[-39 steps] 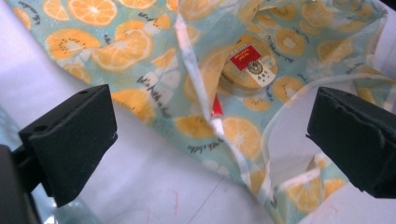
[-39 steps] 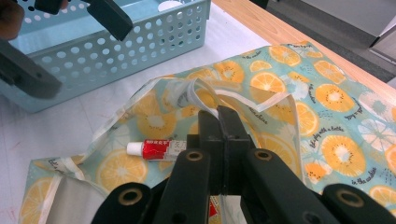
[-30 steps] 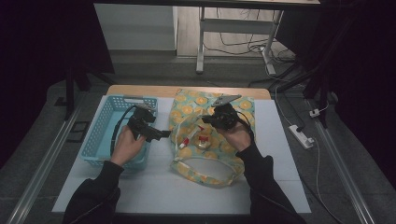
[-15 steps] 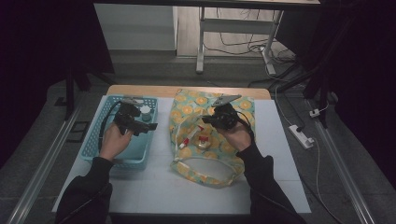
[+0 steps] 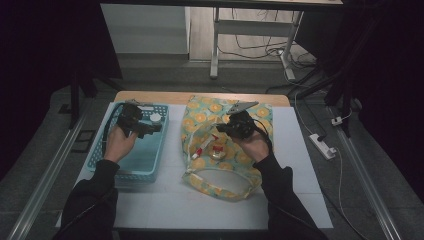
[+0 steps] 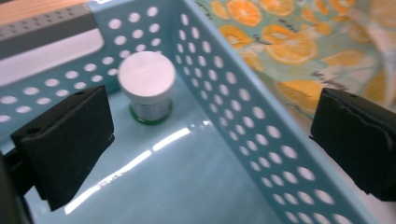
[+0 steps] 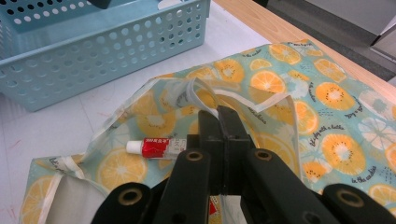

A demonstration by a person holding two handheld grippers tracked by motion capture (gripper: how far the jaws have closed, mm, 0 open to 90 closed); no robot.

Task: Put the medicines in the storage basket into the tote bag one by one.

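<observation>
- The left gripper (image 5: pixel 150 128) sits left of centre in the high view, over the blue basket (image 5: pixel 127 167); its jaws stand wide apart with nothing between them.
- In the left gripper view, one jaw is inside the basket and the other outside its perforated wall (image 6: pixel 243 116).
- A small jar with a white lid (image 6: pixel 147 86) stands upright in the basket's far corner, upper left of that view, apart from both jaws.
- The right gripper (image 5: pixel 222 127) is at the centre of the high view, jaws pressed together on the rim of the orange-print cloth bag (image 7: pixel 327 107).
- A small red-and-white tube (image 7: pixel 156 147) lies in the bag's mouth, just left of the closed jaws.
</observation>
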